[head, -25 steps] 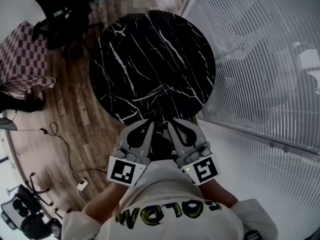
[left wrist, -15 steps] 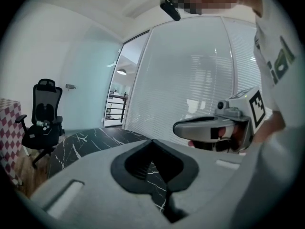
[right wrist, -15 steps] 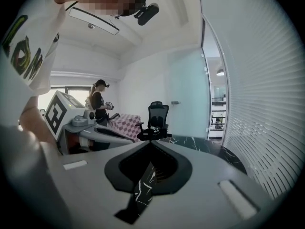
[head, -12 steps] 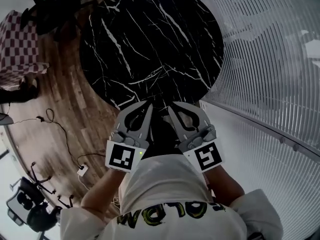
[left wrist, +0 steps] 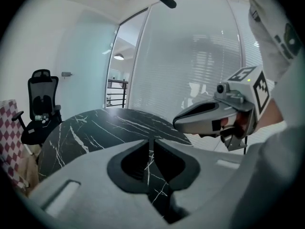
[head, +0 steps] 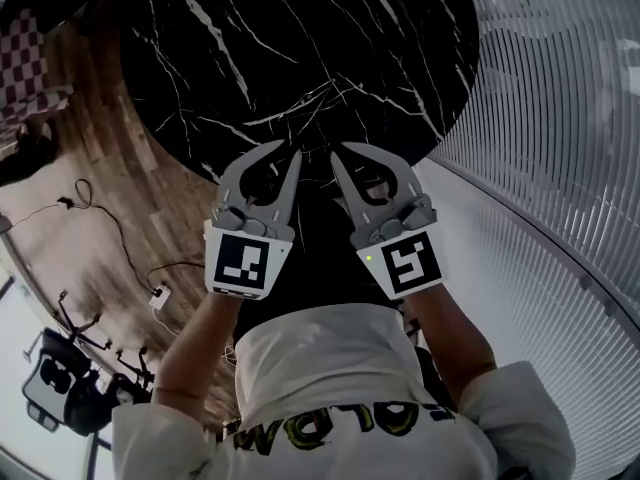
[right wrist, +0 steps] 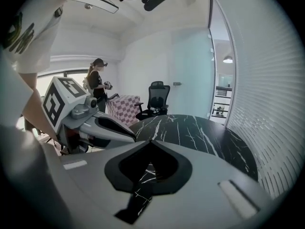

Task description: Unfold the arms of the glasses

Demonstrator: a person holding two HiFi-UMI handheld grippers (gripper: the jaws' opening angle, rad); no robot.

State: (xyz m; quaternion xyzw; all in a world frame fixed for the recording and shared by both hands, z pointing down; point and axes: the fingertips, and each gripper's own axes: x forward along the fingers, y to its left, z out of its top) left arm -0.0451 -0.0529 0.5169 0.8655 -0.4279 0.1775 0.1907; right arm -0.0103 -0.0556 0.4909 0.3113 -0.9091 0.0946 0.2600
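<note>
From the head view, the left tongs (head: 288,150) and the right tongs (head: 342,150) were held side by side, close in front of the person's white shirt (head: 330,368), with both sets of tips pointing out over the near edge of a round black marble worktop (head: 300,48) veined in white. The two were near each other but apart, tips angled slightly toward one another. Each carried its marker cube at the rear, the left cube (head: 242,263) and the right cube (head: 405,265) both facing up toward the head camera. In the left gripper view the left tongs were all but closed, with only a thin slit between the tips, and they held nothing; the marble showed through the slit. In the right gripper view the right tongs' tips met, and nothing was caught between them either. The glasses could not be made out in any view, neither on the visible part of the worktop nor in either pair of tongs. Beyond the worktop stood a black office chair (right wrist: 157,97), and just beside it a piece covered in pink-and-white check (right wrist: 125,106). Another person (right wrist: 96,87) stood farther back by a window. A wooden floor (head: 110,188) lay to the left of the worktop with a cable (head: 100,218) trailing across it, and a ribbed glass partition (head: 560,118) ran along the right.
</note>
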